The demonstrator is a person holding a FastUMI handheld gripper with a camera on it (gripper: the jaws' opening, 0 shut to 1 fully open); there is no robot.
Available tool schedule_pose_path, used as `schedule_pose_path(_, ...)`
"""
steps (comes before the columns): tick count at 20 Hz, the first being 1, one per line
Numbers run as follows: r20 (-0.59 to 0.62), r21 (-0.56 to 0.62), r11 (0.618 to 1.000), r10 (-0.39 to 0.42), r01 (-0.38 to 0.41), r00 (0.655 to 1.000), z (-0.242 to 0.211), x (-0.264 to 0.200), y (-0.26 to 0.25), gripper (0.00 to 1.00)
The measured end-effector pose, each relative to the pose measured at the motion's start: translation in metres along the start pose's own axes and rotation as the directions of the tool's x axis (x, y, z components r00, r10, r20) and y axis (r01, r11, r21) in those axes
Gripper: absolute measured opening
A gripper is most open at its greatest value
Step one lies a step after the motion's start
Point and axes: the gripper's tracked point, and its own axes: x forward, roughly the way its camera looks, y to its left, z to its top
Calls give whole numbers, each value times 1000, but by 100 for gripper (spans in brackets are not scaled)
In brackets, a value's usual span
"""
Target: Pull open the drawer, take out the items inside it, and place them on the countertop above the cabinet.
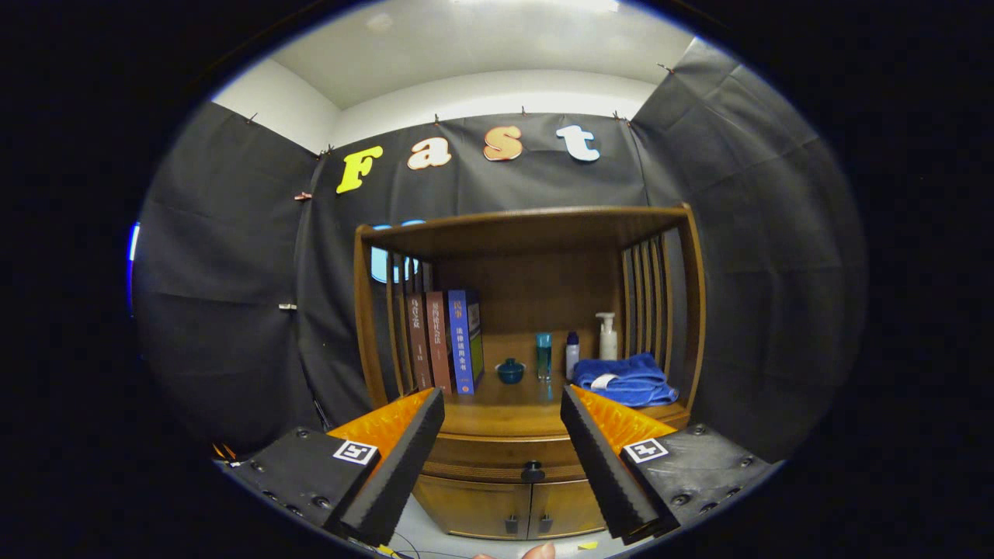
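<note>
Two fingers of the claw (502, 404) stand wide apart, gripping nothing, framing the shut drawer (505, 453) and its dark knob (533, 470) just ahead, below the bench (512, 415) carrying three books (446, 341), bottles and a folded blue towel (625, 380).

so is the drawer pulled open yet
No, the drawer sits flush in the cabinet, its knob untouched between the open gripper fingers.
</note>
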Motion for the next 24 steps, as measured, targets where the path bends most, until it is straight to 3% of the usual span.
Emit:
schedule_pose_path(11,-187,-3,995,-94,95,978,-186,85,-43,99)
schedule_pose_path(15,-252,13,995,-94,101,963,-230,107,-54,99)
schedule_pose_path(20,-263,-22,994,-110,108,959,-245,123,-59,70)
schedule_pose_path(23,-278,-29,994,-108,104,954,-245,116,-53,65)
schedule_pose_path(24,-281,-49,992,-122,113,952,-256,131,-57,51)
